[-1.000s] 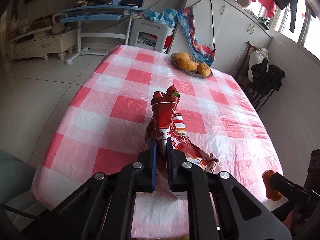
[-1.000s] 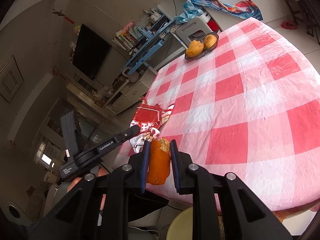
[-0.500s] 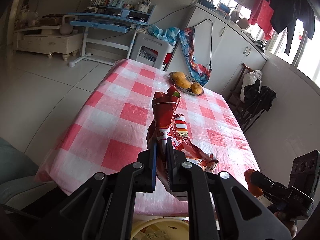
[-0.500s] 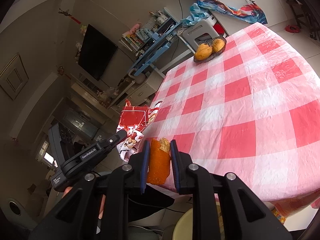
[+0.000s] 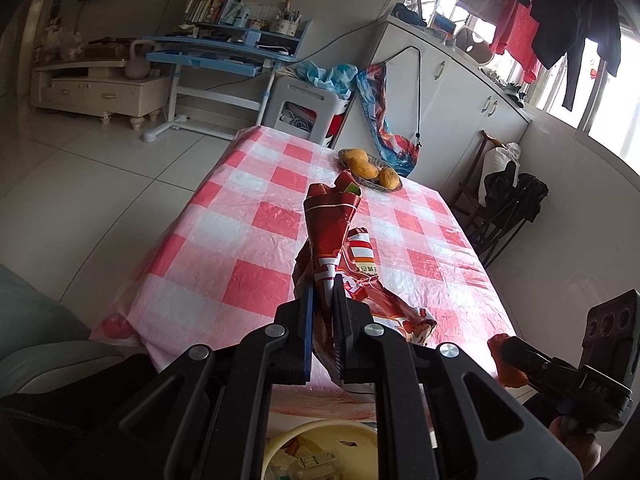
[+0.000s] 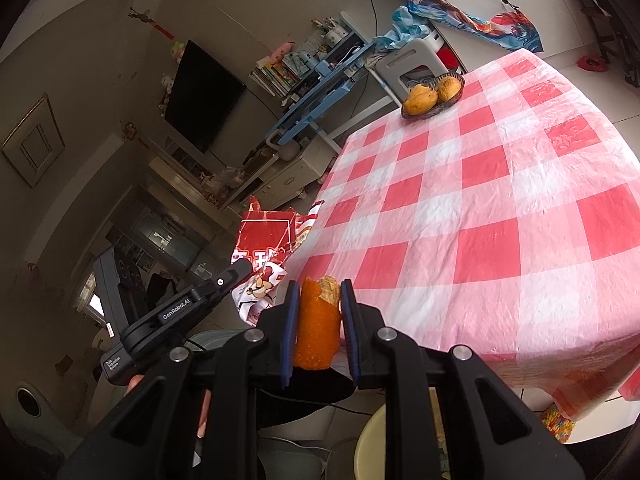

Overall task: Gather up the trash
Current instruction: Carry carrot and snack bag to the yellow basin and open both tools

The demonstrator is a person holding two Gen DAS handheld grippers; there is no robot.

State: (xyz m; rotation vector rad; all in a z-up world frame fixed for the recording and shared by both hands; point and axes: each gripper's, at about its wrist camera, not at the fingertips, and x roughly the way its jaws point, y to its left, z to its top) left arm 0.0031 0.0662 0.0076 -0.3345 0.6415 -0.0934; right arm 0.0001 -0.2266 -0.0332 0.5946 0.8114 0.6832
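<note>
My left gripper [image 5: 323, 294] is shut on a crumpled red snack wrapper [image 5: 330, 236], lifted clear of the near end of the table. The same wrapper [image 6: 272, 240] shows in the right wrist view, held off the table's near left corner by the left gripper [image 6: 240, 270]. My right gripper [image 6: 319, 294] is shut on a piece of orange peel [image 6: 317, 328] with a pale torn top. That peel [image 5: 505, 366] and the right gripper appear at the lower right of the left wrist view. A pale yellow bin [image 5: 320, 454] with trash inside sits below both grippers.
A table with a red-and-white checked cloth [image 5: 256, 232] stretches ahead. A dark dish of yellow fruit [image 5: 370, 168] stands at its far end, the same dish of fruit [image 6: 434, 94] seen from the right. A white stool [image 5: 304, 108], blue desk and white cabinets stand behind. A grey seat [image 5: 36, 320] is at left.
The left gripper has drawn back and up from the table with the wrapper, so more floor and the yellow bin come into view. The right gripper has barely shifted.
</note>
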